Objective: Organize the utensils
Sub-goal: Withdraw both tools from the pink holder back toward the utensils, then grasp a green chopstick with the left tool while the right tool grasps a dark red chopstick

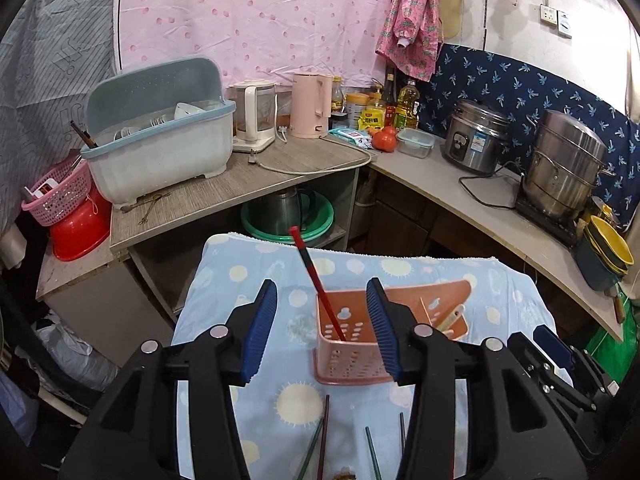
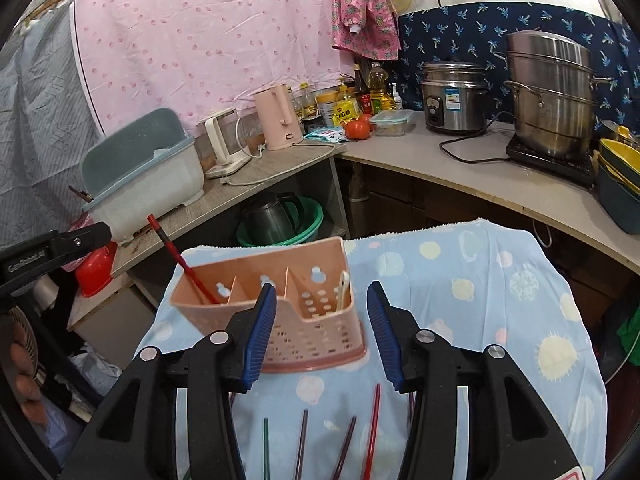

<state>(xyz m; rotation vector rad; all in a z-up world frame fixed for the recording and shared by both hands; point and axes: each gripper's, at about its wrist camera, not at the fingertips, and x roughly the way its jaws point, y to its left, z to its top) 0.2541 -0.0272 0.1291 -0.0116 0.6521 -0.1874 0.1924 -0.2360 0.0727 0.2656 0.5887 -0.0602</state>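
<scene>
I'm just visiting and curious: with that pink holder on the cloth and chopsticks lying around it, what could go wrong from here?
1. The red chopstick leans far out of the pink holder; a passing left gripper could knock it out.
2. The holder looks light and stands on a soft blue cloth, so a nudge might tip or slide it.
3. The loose chopsticks lie flat on the cloth; the right gripper may pinch fabric along with one.

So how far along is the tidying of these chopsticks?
Barely started. One red chopstick leans in the pink holder; a pale utensil stands in its far compartment. Nothing is in hand: the left hand-held gripper and right hand-held gripper are open. Several loose chopsticks remain on the cloth.
</scene>
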